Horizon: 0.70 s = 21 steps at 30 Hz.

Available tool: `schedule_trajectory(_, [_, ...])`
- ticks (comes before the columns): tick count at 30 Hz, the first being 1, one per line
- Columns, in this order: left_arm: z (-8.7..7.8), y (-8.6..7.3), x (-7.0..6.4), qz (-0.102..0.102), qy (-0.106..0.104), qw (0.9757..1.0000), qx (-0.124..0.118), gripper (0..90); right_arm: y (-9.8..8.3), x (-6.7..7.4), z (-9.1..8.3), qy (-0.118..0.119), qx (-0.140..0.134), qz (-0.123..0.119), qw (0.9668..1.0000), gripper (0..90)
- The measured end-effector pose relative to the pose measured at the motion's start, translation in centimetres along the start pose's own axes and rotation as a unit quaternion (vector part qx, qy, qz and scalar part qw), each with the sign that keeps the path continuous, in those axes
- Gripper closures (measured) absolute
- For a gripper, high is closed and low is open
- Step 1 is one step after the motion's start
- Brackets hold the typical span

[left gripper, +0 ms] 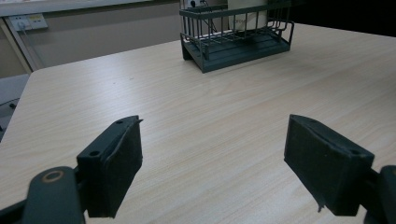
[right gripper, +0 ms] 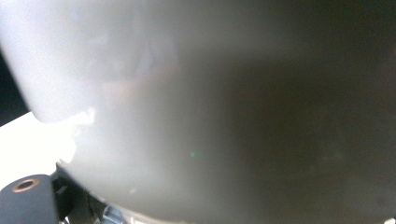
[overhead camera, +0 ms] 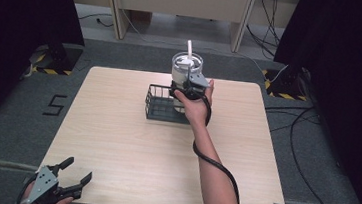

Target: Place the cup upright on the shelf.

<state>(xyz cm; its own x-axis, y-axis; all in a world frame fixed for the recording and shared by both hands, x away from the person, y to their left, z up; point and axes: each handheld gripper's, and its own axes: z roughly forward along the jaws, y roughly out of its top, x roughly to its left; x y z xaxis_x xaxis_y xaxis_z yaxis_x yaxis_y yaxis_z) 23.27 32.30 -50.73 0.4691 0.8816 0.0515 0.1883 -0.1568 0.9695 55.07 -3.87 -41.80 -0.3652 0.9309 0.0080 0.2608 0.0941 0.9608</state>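
Right tool (overhead camera: 189, 86) clamped on white jar (overhead camera: 186, 68) above wire basket (overhead camera: 154, 104); left tool (overhead camera: 76, 172) apart; jar could snag the basket rim, tip.

right gripper jaws: in the high view the right gripper (overhead camera: 185, 85) meets the clear jar (overhead camera: 186, 68), but the hand (overhead camera: 195, 103) and the grey plate cover its jaws.
jar surface: in the right gripper view the jar (right gripper: 196, 112) is a grey blur pressed against the lens, with no detail.
jar base: hidden behind the wire basket (overhead camera: 160, 102).
jar top: cut off by the upper edge above the basket (left gripper: 236, 35) in the left gripper view.
left hand: cut off at the high view's bottom edge, below the left gripper (overhead camera: 77, 170).
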Motion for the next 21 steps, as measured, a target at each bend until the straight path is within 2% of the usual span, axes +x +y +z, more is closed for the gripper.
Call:
schedule_trajectory(10, [0.0,0.0,0.0,0.001,-0.001,1.0,0.001,18.5,-0.5,-0.2,0.2,-0.001,0.003,0.003,1.0,10.1])
schedule_trajectory(21, [0.0,0.0,-0.2,0.003,-0.002,1.0,-0.001,18.5,-1.1,-0.4,0.0,0.004,-0.013,0.01,0.9999,9.5])
